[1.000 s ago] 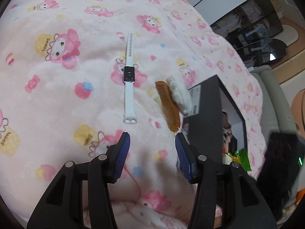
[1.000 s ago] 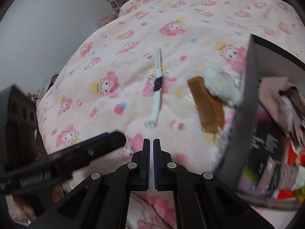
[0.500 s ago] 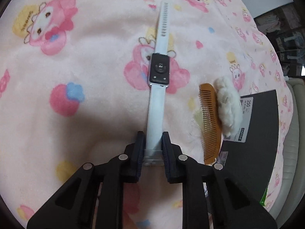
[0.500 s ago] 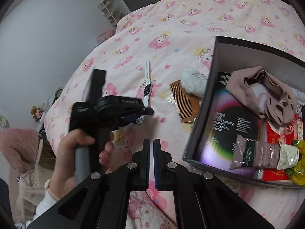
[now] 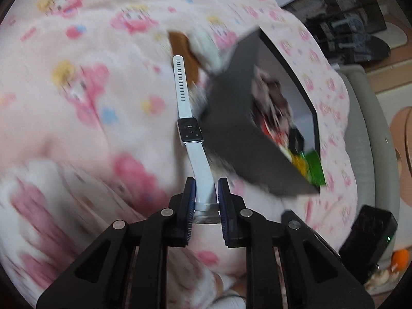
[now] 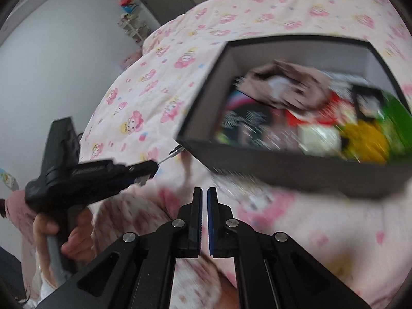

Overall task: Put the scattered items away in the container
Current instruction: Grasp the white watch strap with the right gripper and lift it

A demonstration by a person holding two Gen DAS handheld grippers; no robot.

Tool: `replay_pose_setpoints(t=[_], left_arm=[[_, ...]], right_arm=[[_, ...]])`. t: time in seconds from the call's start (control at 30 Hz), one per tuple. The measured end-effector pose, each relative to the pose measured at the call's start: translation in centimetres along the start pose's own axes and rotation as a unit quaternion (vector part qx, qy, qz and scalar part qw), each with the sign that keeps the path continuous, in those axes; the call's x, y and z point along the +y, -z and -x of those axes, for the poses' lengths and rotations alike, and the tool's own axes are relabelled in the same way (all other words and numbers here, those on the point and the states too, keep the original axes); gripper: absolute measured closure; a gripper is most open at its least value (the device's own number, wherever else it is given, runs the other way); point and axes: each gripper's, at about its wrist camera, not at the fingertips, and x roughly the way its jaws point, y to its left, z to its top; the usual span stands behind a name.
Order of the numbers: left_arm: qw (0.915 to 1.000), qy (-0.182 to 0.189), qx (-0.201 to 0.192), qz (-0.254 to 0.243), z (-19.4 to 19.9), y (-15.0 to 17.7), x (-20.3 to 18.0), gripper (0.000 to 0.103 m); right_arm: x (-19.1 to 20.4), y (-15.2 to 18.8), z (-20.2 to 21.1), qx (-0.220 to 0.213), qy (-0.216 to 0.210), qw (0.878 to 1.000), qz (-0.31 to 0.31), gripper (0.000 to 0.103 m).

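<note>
My left gripper (image 5: 205, 198) is shut on one strap end of a white smartwatch (image 5: 189, 128), which sticks out ahead of the fingers, clear of the pink blanket. Just to its right stands the black box (image 5: 231, 134). Beyond the watch lie a brown comb (image 5: 184, 51) and a white fluffy item (image 5: 206, 49), both blurred. In the right wrist view my right gripper (image 6: 204, 195) is shut and empty, low over the blanket before the box's near wall (image 6: 283, 164). The left gripper (image 6: 103, 177) shows at the left there, held by a hand (image 6: 74, 239).
The box holds a beige cloth (image 6: 288, 87), a dark booklet and red, yellow and green packets. A pink cartoon-print blanket (image 5: 77, 90) covers the bed. A black device (image 5: 370, 234) and a grey sofa edge (image 5: 370, 128) lie to the right.
The left gripper closed on the watch strap, lifted the watch off the blanket and swung it toward the box. The right gripper stayed shut and moved closer to the box.
</note>
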Motion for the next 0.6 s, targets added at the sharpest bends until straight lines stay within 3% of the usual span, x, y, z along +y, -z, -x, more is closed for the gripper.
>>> replay_pose_setpoints(t=[0.17,0.33,0.47,0.53,0.57,0.6], left_arm=[[0.9970,0.019,0.061,-0.045,-4.3,3.4,-4.4,0.091],[0.9906,0.024,0.096,-0.094,-8.0,4.7,-8.6,0.092],[0.9869,0.020,0.104,-0.122,-8.2,5.0,-9.4,0.088],[0.9866,0.026,0.104,-0.123,-7.6,4.8,-9.1,0.084],[0.9868,0.026,0.103,-0.122,-7.3,4.7,-8.8,0.080],[0.9878,0.021,0.098,-0.120,-7.0,4.6,-8.4,0.078]], right_arm=[[-4.0,2.5,2.4,-0.003,0.010,0.999,-0.039,0.101],[-6.5,4.6,3.9,-0.012,0.011,0.998,-0.066,0.101],[-6.8,5.1,3.8,-0.006,0.013,0.998,-0.065,0.100],[-6.5,4.9,3.4,0.002,0.015,0.998,-0.055,0.095],[-6.2,4.7,3.0,0.006,0.016,0.999,-0.048,0.088],[-5.9,4.5,2.5,0.011,0.014,0.999,-0.041,0.074]])
